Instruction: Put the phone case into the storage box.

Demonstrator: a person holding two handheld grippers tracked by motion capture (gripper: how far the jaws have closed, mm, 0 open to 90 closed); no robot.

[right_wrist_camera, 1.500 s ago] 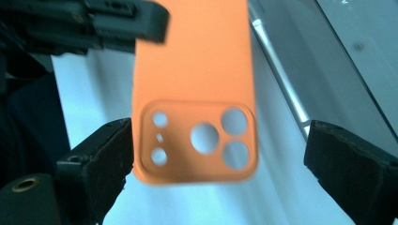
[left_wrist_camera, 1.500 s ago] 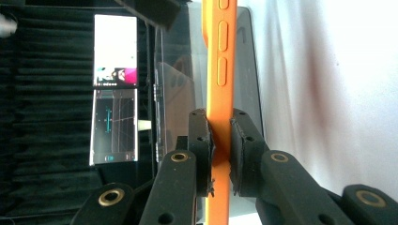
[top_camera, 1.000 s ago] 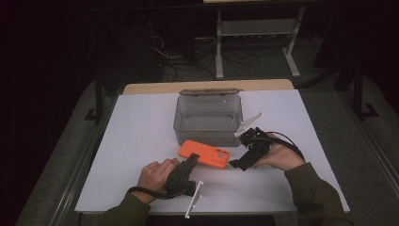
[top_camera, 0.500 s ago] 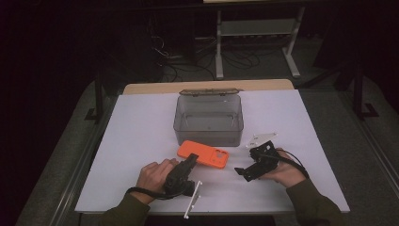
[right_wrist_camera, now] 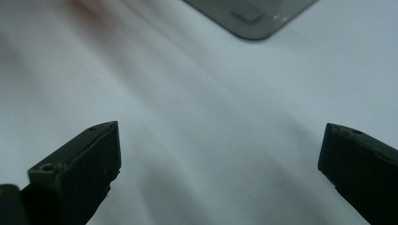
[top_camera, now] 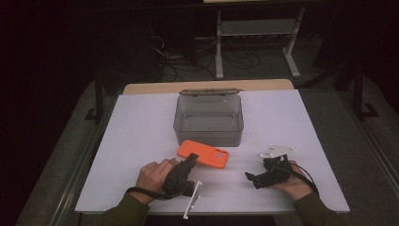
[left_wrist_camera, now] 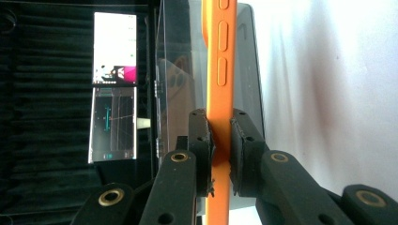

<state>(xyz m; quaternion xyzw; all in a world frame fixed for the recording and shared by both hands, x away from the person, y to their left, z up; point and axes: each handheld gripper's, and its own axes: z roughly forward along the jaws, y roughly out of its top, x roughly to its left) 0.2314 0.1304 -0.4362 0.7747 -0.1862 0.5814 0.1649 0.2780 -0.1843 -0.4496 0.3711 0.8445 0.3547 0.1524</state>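
An orange phone case [top_camera: 203,154] lies in front of a clear grey box [top_camera: 208,119] on the white table. My left gripper [top_camera: 189,162] is shut on the case's near edge; in the left gripper view the two black pads [left_wrist_camera: 199,140] clamp the orange case [left_wrist_camera: 218,70] edge-on, with the box [left_wrist_camera: 178,84] behind it. My right gripper [top_camera: 251,178] rests low over the table at the right front, its jaws spread wide. In the right gripper view my right gripper [right_wrist_camera: 220,154] has only bare white table between its fingertips, and a corner of the box [right_wrist_camera: 253,16] shows at the top.
The box stands with its lid [top_camera: 209,92] open at the back. The white table top [top_camera: 141,132] ends close to both hands at the front. A metal rack [top_camera: 254,33] and cables lie on the dark floor beyond. Lit screens [left_wrist_camera: 115,84] show in the left gripper view.
My right gripper has pulled back from beside the box toward the front right of the table and lowered. The left gripper has stayed clamped on the orange case.
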